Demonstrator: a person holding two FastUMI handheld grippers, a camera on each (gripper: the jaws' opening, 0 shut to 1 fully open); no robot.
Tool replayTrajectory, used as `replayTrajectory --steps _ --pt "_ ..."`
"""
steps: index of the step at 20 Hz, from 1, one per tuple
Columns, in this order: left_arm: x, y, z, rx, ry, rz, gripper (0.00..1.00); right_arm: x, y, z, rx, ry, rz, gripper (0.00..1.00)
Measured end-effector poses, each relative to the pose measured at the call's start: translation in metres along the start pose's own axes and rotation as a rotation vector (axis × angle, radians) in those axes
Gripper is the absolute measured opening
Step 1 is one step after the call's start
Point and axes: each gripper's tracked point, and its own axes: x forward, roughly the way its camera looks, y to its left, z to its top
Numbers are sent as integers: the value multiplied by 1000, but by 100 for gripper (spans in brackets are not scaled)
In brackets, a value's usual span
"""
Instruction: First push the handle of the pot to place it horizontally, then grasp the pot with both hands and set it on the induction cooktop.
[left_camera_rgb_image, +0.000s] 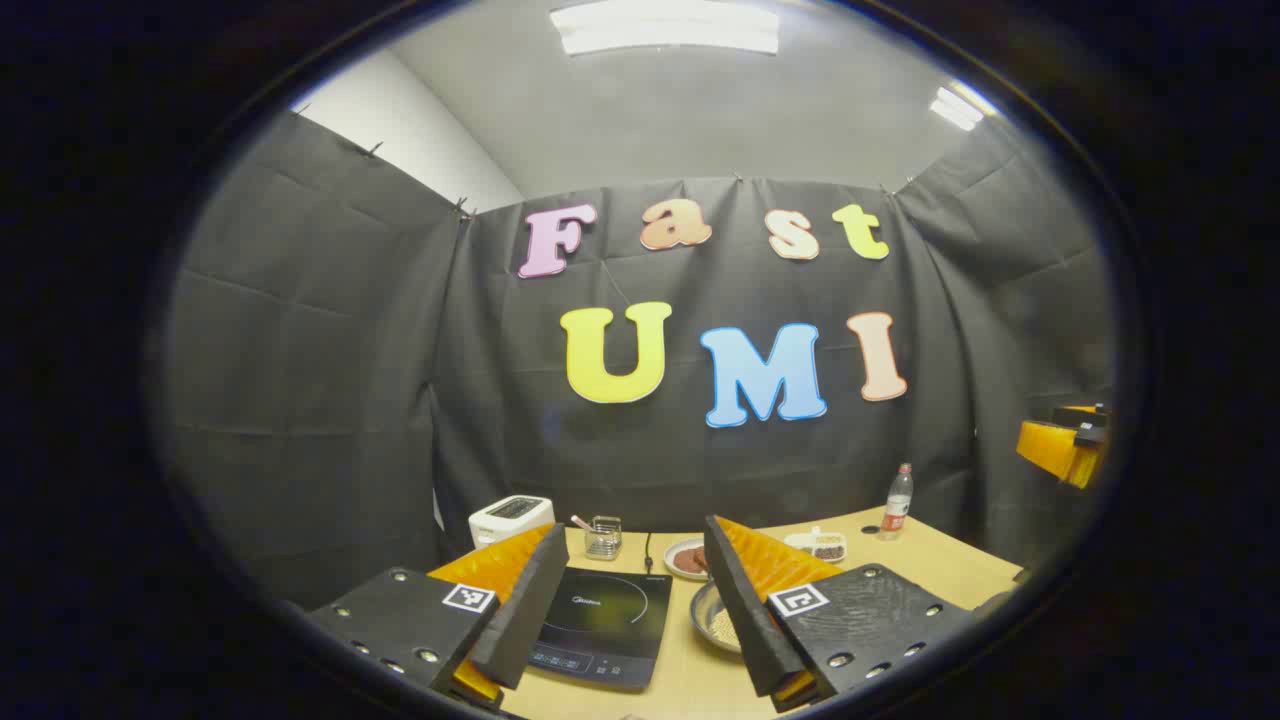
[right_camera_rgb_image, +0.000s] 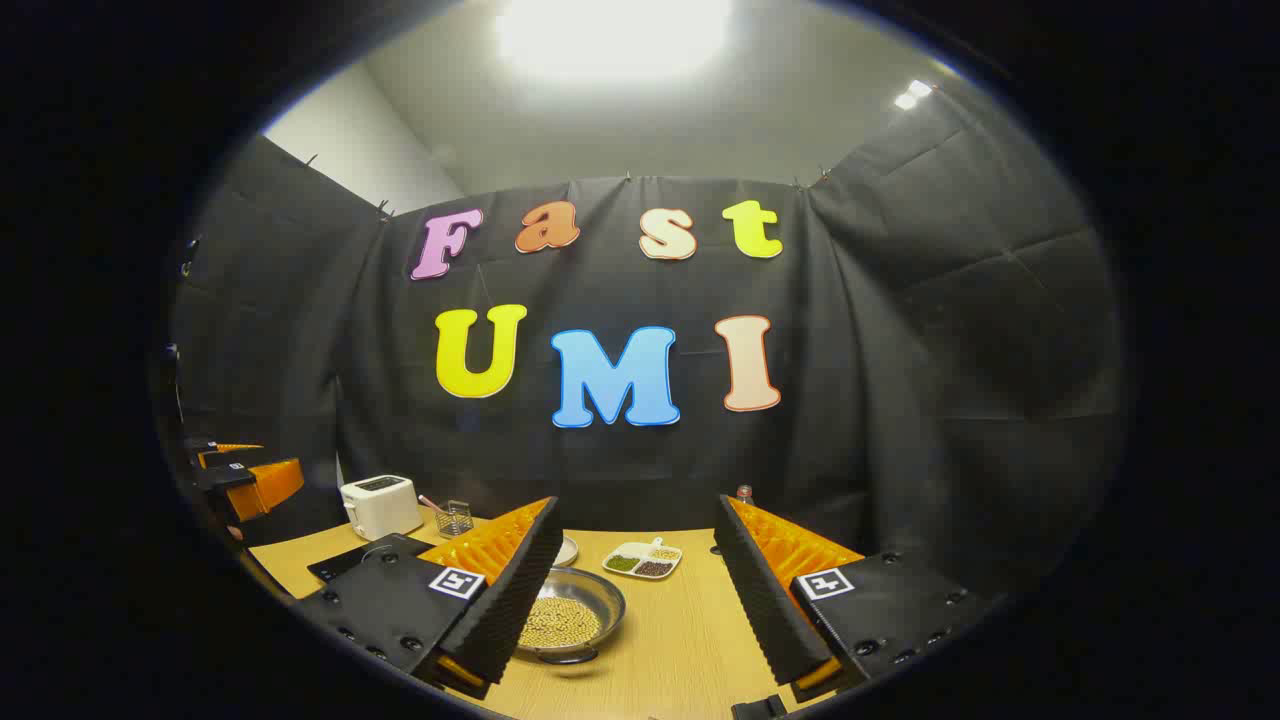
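Left gripper: fingers spread, nothing between them but the cooktop below; the pot lies just beyond its right finger. Right gripper: fingers spread, empty, pot beside its left finger, toaster farther left.

Shallow steel pot of pale grains sits just beside the black induction cooktop.
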Motion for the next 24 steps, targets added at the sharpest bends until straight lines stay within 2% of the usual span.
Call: replayTrajectory --steps 1,14,15,16,20,21,23,24 --pt "-1 0 -1 1 -1 0 83 2 0 -1 -3 0 1 97" --pt "-1 8 -3 -5 -1 5 83 4 0 -2 -17 1 -18 97" --pt "1 9 -3 -3 -4 9 79 5 -2 -2 -18 1 -24 97" --pt "1 11 -1 0 -8 11 83 4 -3 -1 -15 1 -28 97" --pt "0 14 0 9 -14 12 83 6 -3 -2 -11 4 -36 97" --pt "2 15 2 12 -15 13 79 7 -4 -2 -10 5 -38 97" --pt "1 16 2 17 -19 17 79 7 -4 -3 -5 8 -40 97" --pt "0 16 2 19 -20 18 83 7 -4 -4 -5 8 -40 97"
